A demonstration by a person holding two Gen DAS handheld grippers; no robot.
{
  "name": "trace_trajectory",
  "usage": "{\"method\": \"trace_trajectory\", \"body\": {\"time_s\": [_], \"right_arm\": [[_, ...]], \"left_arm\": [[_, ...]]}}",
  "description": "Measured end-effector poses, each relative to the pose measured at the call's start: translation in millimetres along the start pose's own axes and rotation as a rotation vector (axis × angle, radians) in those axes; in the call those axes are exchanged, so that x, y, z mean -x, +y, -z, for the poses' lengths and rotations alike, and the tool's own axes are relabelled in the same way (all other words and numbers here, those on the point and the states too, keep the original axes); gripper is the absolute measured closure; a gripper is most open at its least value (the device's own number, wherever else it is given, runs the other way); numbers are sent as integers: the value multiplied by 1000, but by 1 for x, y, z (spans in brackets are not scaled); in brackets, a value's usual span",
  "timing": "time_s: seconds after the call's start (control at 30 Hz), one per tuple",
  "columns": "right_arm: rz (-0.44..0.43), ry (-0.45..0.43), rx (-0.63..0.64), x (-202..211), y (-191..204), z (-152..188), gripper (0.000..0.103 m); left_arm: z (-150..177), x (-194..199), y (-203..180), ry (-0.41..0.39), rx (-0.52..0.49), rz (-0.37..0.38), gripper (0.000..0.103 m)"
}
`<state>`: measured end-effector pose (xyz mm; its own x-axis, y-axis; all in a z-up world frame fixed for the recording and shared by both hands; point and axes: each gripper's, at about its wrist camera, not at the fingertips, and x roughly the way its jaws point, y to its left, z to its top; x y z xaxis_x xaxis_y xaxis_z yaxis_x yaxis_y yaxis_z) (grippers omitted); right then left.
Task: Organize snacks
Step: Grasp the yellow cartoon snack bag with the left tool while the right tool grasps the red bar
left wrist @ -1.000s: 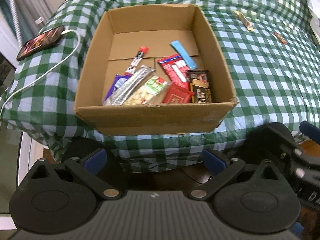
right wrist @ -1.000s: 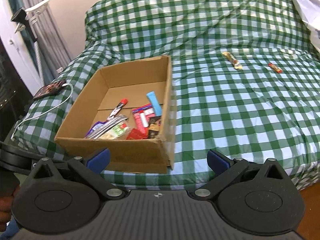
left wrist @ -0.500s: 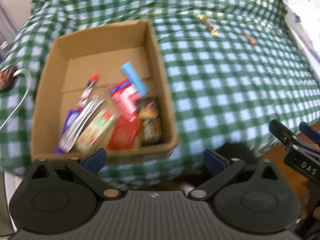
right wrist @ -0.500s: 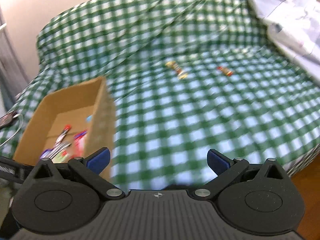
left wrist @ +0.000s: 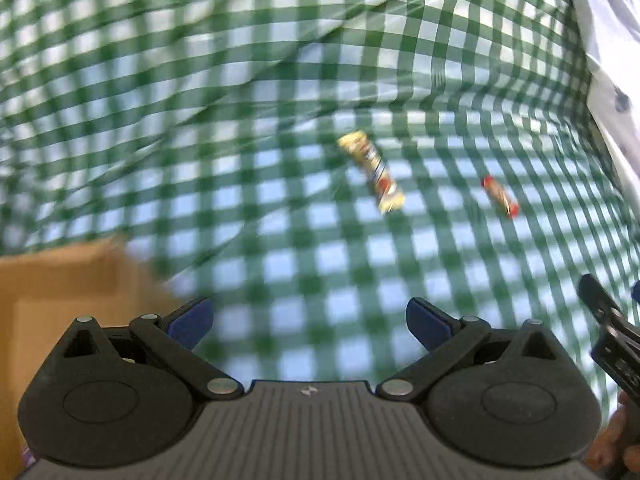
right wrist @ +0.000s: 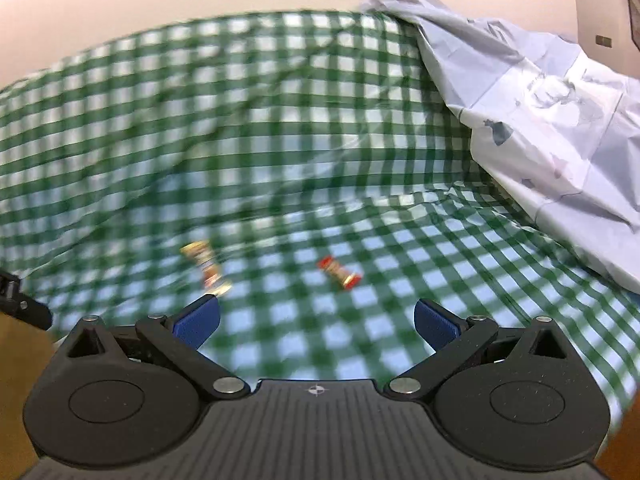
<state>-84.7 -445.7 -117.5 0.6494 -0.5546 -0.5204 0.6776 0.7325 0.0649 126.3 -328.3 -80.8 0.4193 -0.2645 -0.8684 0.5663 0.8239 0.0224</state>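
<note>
Left claw wide, nothing between the blue pads, over the green checked bedspread. Right claw wide too, holding nothing. Yellow snack bar on the bedspread beyond the left claw, red snack near its right side, apart. Cardboard box left of the yellow bar, close by the left claw. Pale sheet far right.
</note>
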Motion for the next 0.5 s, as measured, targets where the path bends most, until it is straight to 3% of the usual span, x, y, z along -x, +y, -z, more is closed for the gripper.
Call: {"method": "trace_trajectory", "body": {"time_s": [0.17, 0.3, 0.4, 0.47, 0.5], "right_arm": [[61, -8, 16, -126, -18, -7, 1], [62, 66, 34, -208, -21, -3, 1], [74, 94, 67, -244, -20, 5, 1], [64, 127, 58, -261, -24, 11, 1], [53, 88, 38, -260, -27, 15, 1]], "left_arm": [[-56, -101, -25, 25, 31, 5, 0], [-88, -166, -39, 42, 70, 38, 0], [-105, -202, -51, 75, 57, 56, 0], [-112, -222, -58, 111, 52, 5, 0], [-114, -229, -59, 123, 50, -13, 0]]}}
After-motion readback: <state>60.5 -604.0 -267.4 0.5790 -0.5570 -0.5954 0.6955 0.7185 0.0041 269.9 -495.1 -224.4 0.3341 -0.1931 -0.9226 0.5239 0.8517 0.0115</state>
